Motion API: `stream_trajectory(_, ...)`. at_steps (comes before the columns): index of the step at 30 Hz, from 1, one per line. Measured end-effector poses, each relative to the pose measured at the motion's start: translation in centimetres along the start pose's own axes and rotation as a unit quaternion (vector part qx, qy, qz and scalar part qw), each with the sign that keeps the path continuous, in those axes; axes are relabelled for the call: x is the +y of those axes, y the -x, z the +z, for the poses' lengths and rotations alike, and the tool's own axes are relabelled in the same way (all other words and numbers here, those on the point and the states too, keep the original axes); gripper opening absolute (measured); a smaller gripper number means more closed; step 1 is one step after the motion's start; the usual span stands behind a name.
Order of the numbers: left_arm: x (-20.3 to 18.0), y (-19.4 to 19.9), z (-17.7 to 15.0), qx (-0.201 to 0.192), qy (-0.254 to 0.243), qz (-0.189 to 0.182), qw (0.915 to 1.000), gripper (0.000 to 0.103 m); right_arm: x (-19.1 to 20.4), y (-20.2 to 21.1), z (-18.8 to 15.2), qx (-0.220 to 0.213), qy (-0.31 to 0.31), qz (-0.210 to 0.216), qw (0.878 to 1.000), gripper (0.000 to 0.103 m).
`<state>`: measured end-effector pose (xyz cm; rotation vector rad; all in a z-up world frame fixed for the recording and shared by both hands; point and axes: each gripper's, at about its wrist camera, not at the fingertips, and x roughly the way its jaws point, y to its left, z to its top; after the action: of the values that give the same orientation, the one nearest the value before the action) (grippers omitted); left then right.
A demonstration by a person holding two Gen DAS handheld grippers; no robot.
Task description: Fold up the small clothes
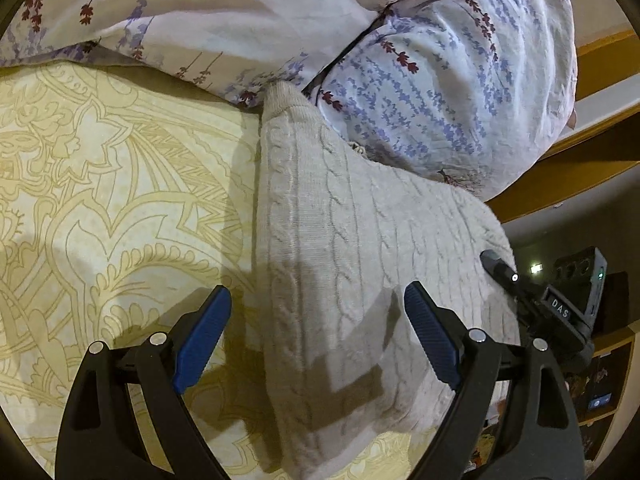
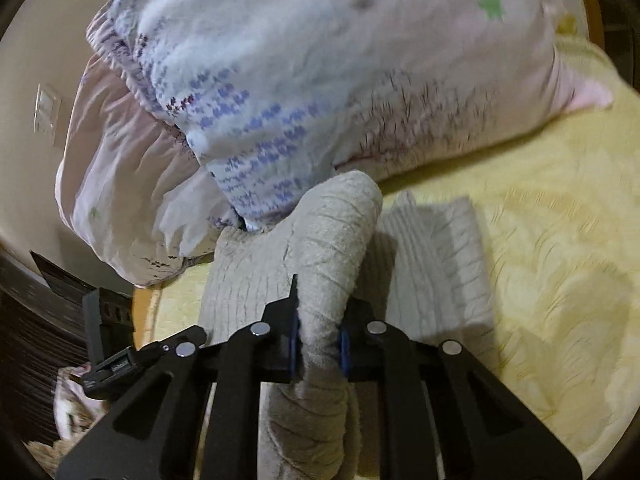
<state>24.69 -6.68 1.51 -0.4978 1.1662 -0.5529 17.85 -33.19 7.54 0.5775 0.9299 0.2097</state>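
A cream cable-knit sweater lies on a yellow patterned bedsheet, its far end against the bedding. My left gripper is open, hovering just above the sweater's left folded edge, one blue pad over the sheet and one over the knit. In the right wrist view my right gripper is shut on a bunched part of the sweater, lifted above the rest of the garment. The right gripper also shows at the sweater's right edge in the left wrist view.
A bulky floral duvet lies piled behind the sweater, also in the right wrist view. The wooden bed frame and a dark shelf area lie to the right. The yellow sheet stretches to the right.
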Motion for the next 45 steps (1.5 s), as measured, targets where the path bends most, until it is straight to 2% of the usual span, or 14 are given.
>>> stream_trajectory(9,-3.1,-0.9,-0.5,-0.003,-0.078,0.024,0.9967,0.089,-1.5,1.3,0.1,-0.010,0.018,-0.059,0.998,0.013)
stream_trajectory(16,-5.6,-2.3,-0.7,0.002,-0.119,0.037,0.9922,0.089,-3.5,1.8,-0.8,-0.019,-0.006,-0.070,0.997,0.013)
stream_trajectory(22,-6.2,-3.4,-1.1,0.007,-0.135,0.046,0.9898,0.089,-5.1,2.2,-0.4,-0.037,-0.027,-0.078,0.996,0.009)
stream_trajectory(27,-6.5,-4.3,-1.3,0.016,-0.140,0.048,0.9889,0.089,-6.0,0.0,-0.5,-0.009,-0.017,-0.105,0.994,0.009)
stream_trajectory(31,-6.6,-4.7,-1.7,0.017,-0.147,0.048,0.9879,0.089,-7.2,-0.7,-0.7,-0.008,-0.047,-0.102,0.994,0.009)
stream_trajectory(34,-6.4,-4.7,-1.9,0.021,-0.141,0.043,0.9888,0.089,-7.3,-0.3,-0.7,-0.003,-0.054,-0.093,0.994,0.016)
stream_trajectory(36,-6.0,-4.3,-2.0,0.022,-0.135,0.036,0.9900,0.089,-7.3,0.8,-1.0,-0.011,-0.063,-0.088,0.994,0.033)
stream_trajectory(38,-5.5,-4.1,-2.2,0.025,-0.122,0.027,0.9918,0.089,-7.6,2.4,-1.6,-0.022,-0.077,-0.074,0.994,0.046)
stream_trajectory(39,-5.2,-4.0,-2.3,0.028,-0.116,0.023,0.9927,0.089,-7.9,3.2,-2.0,-0.028,-0.083,-0.066,0.994,0.049)
stream_trajectory(45,-4.1,-4.0,-3.7,0.040,-0.093,0.008,0.9948,0.089,-7.9,6.7,-5.5,-0.029,-0.083,-0.034,0.996,0.049)
